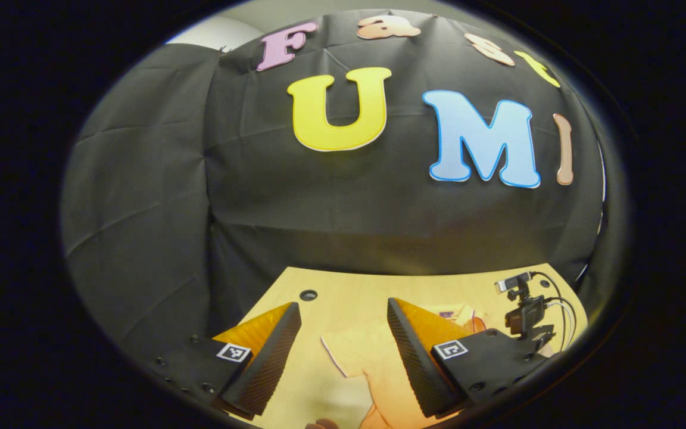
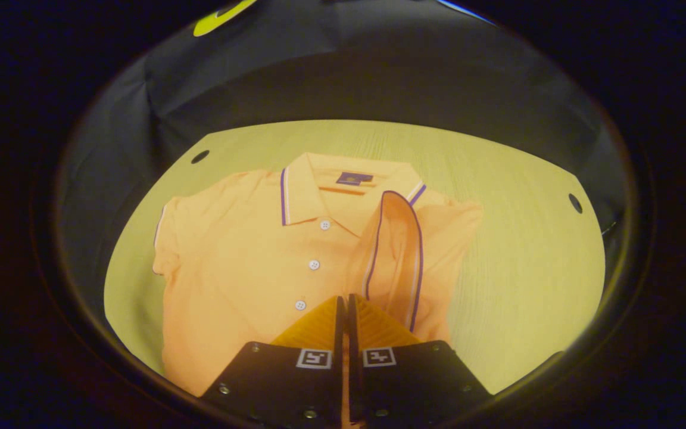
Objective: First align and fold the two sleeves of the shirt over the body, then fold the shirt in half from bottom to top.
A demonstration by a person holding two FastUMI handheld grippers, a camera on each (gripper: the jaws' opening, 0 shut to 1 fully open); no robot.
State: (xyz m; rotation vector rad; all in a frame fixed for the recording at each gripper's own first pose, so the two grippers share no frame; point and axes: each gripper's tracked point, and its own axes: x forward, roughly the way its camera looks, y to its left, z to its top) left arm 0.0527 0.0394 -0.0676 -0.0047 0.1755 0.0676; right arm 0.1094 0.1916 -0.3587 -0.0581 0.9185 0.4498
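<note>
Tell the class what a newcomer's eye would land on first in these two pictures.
First, the orange polo shirt spread on the pale wooden table, one sleeve lifted and drawn over the body by the right hand-held gripper, its fingers closed. In the left gripper view, the left hand-held gripper hangs open above the shirt, a small camera on a stand at the table's far corner.

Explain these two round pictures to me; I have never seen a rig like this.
A person holds a two-finger gripper in each hand, and a fisheye camera rides on each, looking forward past its own fingers. In the left gripper view, the left gripper stands open, raised above a wooden table; farther off sits the other gripper with its camera. In the right gripper view, the right gripper is closed on a sleeve of an orange polo shirt, drawing it up over the body. The shirt lies face up, collar at the far side. The other sleeve lies flat, not yet folded.
</note>
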